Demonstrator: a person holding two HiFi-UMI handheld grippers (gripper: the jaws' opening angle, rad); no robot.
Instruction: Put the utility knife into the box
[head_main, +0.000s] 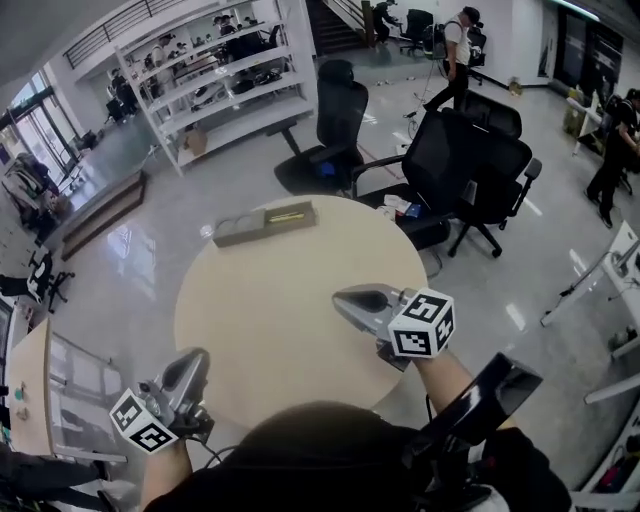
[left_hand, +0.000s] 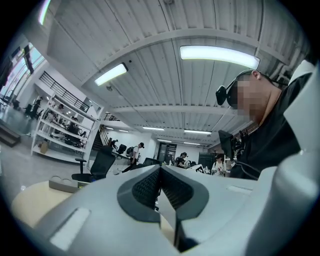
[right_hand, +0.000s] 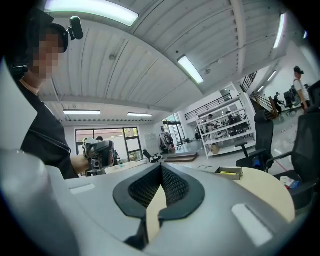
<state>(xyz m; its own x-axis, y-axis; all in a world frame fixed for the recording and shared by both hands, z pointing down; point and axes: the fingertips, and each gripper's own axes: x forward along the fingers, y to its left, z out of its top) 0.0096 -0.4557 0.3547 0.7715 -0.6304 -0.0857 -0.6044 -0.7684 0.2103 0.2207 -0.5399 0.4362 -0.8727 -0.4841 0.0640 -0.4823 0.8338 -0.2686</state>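
At the far edge of the round surface (head_main: 270, 310): one utility knife (head_main: 288, 214), one box (head_main: 240, 232), two empty tools.

I see a single yellow utility knife lying inside the right part of the one long grey box, which sits flat on the far rim of the surface, well apart from both tools. My right tool (head_main: 345, 298) hovers over the near right part of the surface with its two jaws pressed together and nothing between them. My left tool (head_main: 196, 358) hangs at the near left edge, its two jaws likewise closed on nothing. Beyond the surface I count three black office chairs (head_main: 340, 115), as far as I can make out, on a glossy floor.
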